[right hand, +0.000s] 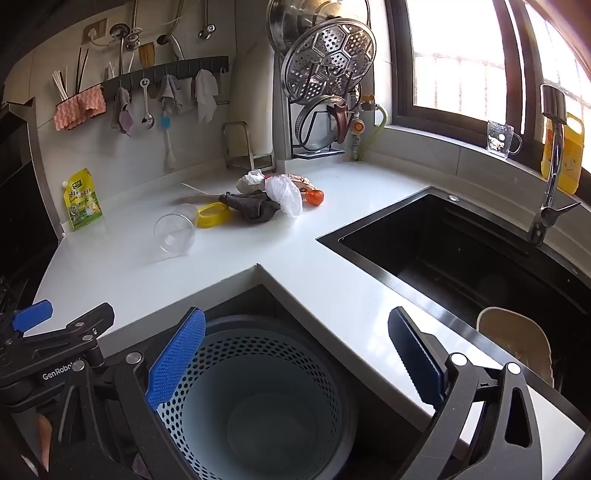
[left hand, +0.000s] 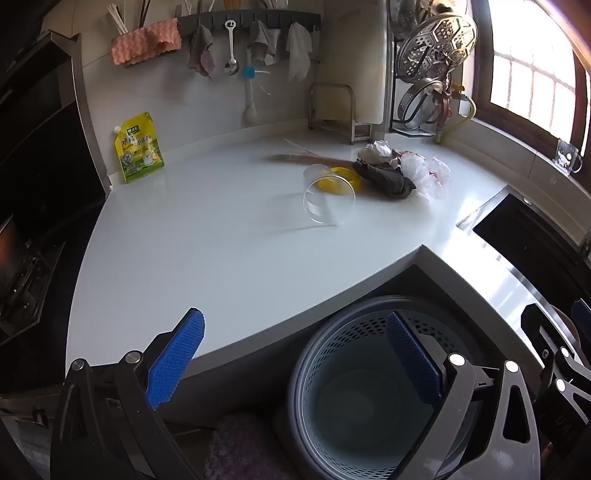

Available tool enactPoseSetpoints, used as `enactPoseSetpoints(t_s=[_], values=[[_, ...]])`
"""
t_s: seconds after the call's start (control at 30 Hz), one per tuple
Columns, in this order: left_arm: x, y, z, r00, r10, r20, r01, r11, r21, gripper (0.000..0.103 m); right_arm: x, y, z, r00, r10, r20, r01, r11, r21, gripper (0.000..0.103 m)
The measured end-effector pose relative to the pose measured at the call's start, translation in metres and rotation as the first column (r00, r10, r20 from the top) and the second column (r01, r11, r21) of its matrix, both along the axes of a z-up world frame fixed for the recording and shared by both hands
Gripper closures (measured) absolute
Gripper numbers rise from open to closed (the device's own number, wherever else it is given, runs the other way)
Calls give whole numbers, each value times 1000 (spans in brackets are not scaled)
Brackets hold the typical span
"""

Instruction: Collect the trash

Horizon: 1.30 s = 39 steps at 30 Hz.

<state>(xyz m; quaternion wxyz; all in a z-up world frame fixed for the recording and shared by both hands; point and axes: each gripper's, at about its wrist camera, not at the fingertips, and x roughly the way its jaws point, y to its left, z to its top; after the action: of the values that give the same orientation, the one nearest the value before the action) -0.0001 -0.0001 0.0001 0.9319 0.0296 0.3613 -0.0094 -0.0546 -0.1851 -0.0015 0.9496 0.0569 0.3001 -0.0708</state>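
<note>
Left wrist: one clear cup (left hand: 328, 194), one yellow lid (left hand: 341, 180), one bin (left hand: 369, 387).

White counter (right hand: 295, 266) bent round a corner, with a black sink (right hand: 461, 258) sunk in. Pale wall (left hand: 184, 96) behind, with a dark rail (left hand: 251, 20) of hooks. Bright window (right hand: 458, 55) on the right, pouring in daylight.

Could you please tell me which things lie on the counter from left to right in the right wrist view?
Green and yellow pouch → clear plastic cup on its side → yellow ring → dark cloth → white plastic bag → orange wrapper.
</note>
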Motion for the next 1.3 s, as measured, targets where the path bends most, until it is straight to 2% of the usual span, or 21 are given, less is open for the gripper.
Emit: enactPoseSetpoints(t_s=[1.3], values=[[-2,1,3,1000,3,15,-3,1000,-3,6,-4,-1,7,1000,-4,15,4,1000,-7,8]])
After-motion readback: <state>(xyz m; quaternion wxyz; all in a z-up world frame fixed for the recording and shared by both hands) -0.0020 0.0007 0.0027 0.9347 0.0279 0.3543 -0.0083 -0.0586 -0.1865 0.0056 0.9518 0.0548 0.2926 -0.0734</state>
